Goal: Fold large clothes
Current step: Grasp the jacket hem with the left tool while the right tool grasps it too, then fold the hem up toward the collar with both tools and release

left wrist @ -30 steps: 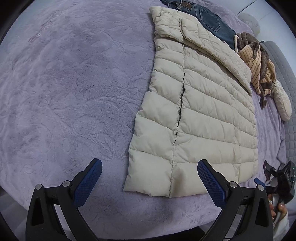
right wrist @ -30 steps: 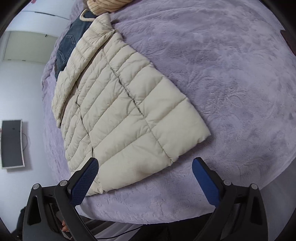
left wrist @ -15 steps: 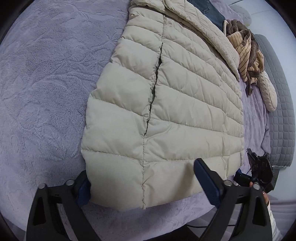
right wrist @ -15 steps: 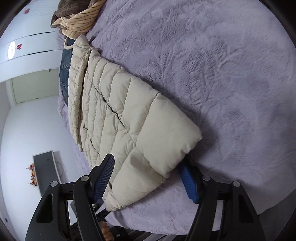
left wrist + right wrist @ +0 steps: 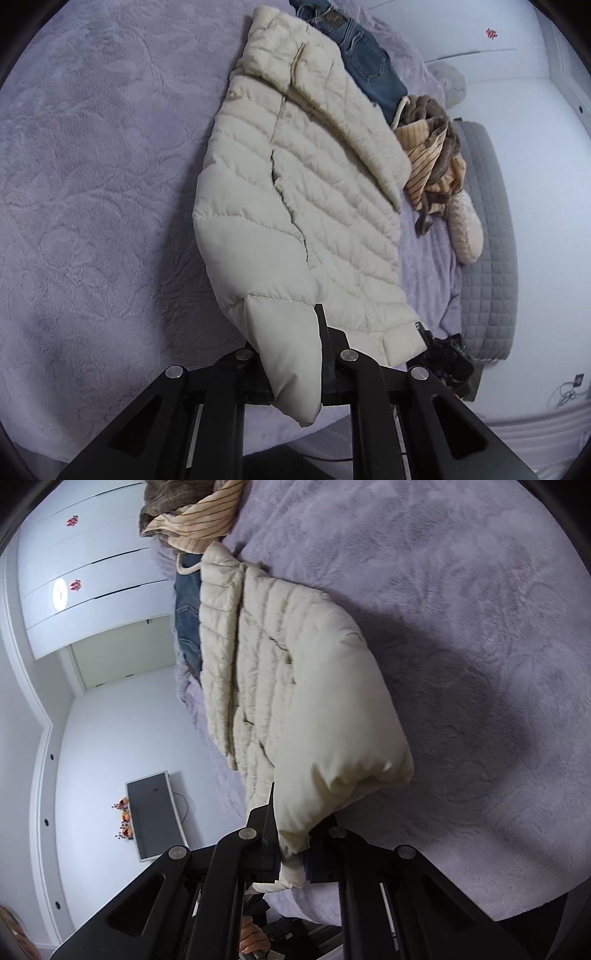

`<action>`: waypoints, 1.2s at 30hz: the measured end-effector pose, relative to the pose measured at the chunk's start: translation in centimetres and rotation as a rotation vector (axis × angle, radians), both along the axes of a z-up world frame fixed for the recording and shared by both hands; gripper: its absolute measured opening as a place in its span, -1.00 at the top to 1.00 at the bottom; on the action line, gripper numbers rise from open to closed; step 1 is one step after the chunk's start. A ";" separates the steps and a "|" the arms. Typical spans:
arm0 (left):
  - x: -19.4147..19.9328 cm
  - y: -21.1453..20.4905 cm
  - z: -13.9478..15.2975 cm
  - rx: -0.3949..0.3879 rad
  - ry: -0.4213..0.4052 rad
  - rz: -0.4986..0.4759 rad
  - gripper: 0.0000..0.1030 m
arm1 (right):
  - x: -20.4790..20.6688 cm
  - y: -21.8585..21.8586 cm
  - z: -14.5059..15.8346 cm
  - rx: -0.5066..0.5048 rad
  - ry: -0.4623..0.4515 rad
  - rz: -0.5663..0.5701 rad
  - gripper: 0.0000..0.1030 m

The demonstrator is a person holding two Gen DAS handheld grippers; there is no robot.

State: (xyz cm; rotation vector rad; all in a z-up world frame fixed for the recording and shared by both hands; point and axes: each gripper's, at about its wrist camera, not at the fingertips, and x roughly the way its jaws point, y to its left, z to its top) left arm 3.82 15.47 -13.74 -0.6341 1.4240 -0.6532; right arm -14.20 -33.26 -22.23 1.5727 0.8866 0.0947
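Observation:
A cream quilted puffer jacket (image 5: 295, 184) lies lengthwise on the purple fleece bedspread (image 5: 92, 184), hem toward me. In the left wrist view my left gripper (image 5: 288, 332) has its jaws closing on one hem corner, with the padded fabric pinched between them and lifted slightly. In the right wrist view the jacket (image 5: 314, 701) bulges up where my right gripper (image 5: 295, 834) is closing on the other hem corner. That corner is squeezed between the black fingers (image 5: 266, 812). The blue pads are hidden by the fabric in both views.
Blue jeans (image 5: 365, 62) lie beyond the jacket's collar. A heap of striped and brown clothes (image 5: 432, 147) and a cream cushion (image 5: 465, 229) sit beside a grey quilted headboard (image 5: 487, 240). The bedspread (image 5: 480, 627) stretches wide beside the jacket. A monitor (image 5: 155, 816) stands by the wall.
Both grippers moved in from open and apart to the jacket's hem and closed on its two corners. The hem has lifted off the bedspread.

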 end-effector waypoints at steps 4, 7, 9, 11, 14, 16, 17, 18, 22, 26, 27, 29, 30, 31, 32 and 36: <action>2.5 -0.2 3.2 -0.063 -0.044 0.084 0.70 | 2.8 -1.3 2.5 0.023 -0.071 0.015 0.82; 5.2 -1.3 5.7 -0.081 -0.098 0.122 0.70 | 6.1 -2.4 4.9 0.017 -0.126 0.040 0.82; 7.3 -2.3 7.4 -0.079 -0.141 0.138 0.70 | 8.5 -3.0 6.4 0.011 -0.163 0.060 0.82; 9.2 -3.0 9.1 -0.072 -0.187 0.147 0.70 | 11.0 -3.6 7.8 0.006 -0.197 0.078 0.82; 12.3 -4.1 11.1 -0.043 -0.240 0.162 0.70 | 14.6 -4.5 9.5 -0.007 -0.242 0.108 0.82; 14.4 -4.9 11.9 -0.020 -0.264 0.170 0.70 | 17.4 -5.5 10.5 -0.018 -0.265 0.133 0.82; 15.5 -5.4 12.2 -0.012 -0.275 0.174 0.70 | 18.9 -5.9 10.8 -0.027 -0.273 0.148 0.82; 16.7 -5.8 12.3 -0.005 -0.280 0.176 0.70 | 20.1 -6.2 11.2 -0.037 -0.279 0.163 0.82; 21.6 -7.5 11.3 0.057 -0.280 0.169 0.70 | 26.3 -7.4 11.6 -0.096 -0.269 0.207 0.82; 26.0 -9.0 7.6 0.130 -0.242 0.149 0.70 | 31.5 -7.9 10.1 -0.162 -0.209 0.231 0.82; 27.1 -9.3 6.5 0.152 -0.230 0.143 0.70 | 32.4 -7.9 9.4 -0.174 -0.190 0.233 0.82; 28.7 -9.9 4.5 0.193 -0.212 0.132 0.70 | 34.2 -8.1 8.1 -0.189 -0.155 0.234 0.82; 29.4 -10.2 3.6 0.211 -0.205 0.124 0.70 | 35.1 -8.1 7.3 -0.199 -0.136 0.235 0.82; 29.9 -10.5 2.7 0.229 -0.200 0.114 0.70 | 35.8 -8.0 6.4 -0.208 -0.119 0.235 0.82; 30.4 -10.8 2.1 0.245 -0.199 0.107 0.69 | 36.4 -8.0 5.6 -0.215 -0.104 0.233 0.82; 31.5 -11.7 0.2 0.280 -0.181 0.094 0.69 | 38.0 -8.1 2.9 -0.224 -0.064 0.208 0.82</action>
